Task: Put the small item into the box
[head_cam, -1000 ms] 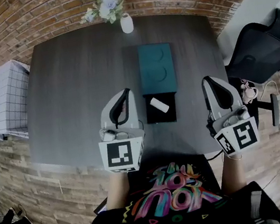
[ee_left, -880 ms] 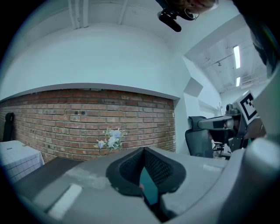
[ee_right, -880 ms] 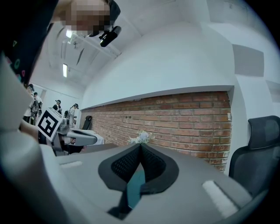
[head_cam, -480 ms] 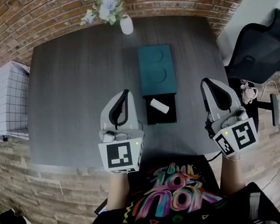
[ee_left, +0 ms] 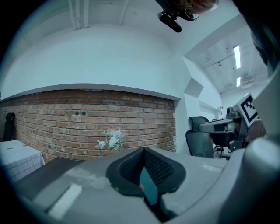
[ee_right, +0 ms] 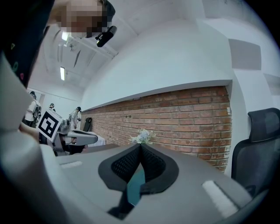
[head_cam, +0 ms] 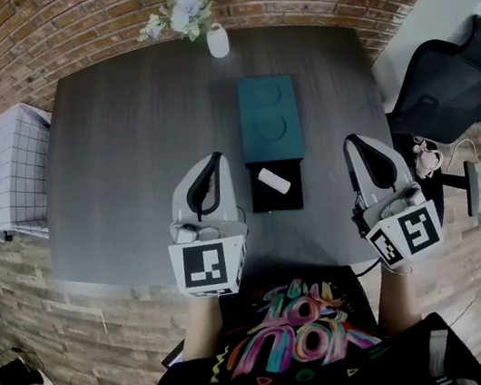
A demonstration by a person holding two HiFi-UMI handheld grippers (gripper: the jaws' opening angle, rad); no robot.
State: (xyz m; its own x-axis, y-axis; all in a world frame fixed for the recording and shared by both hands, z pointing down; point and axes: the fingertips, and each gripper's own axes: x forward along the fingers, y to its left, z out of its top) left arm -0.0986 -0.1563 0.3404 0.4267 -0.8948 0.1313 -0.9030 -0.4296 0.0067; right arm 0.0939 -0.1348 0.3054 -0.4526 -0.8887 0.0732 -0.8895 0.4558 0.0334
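Observation:
A box lies in the middle of the dark table: a teal part (head_cam: 268,119) farther away and a black tray (head_cam: 265,199) nearer me. A small white cylinder-like item (head_cam: 273,180) rests in the black tray. My left gripper (head_cam: 216,156) hovers just left of the tray, jaws shut with nothing between them. My right gripper (head_cam: 352,137) sits to the tray's right, also shut and empty. In the left gripper view the fingertips (ee_left: 143,149) meet, as they do in the right gripper view (ee_right: 140,145). Both point toward the brick wall.
A white vase with pale flowers (head_cam: 217,41) stands at the table's far edge. A white gridded box (head_cam: 1,169) sits off the table's left side, and a black office chair (head_cam: 452,85) off its right. The table's front edge (head_cam: 146,282) runs under the grippers.
Almost nothing: the right gripper has drifted very slightly left. The left gripper, the box and the white item have stayed put.

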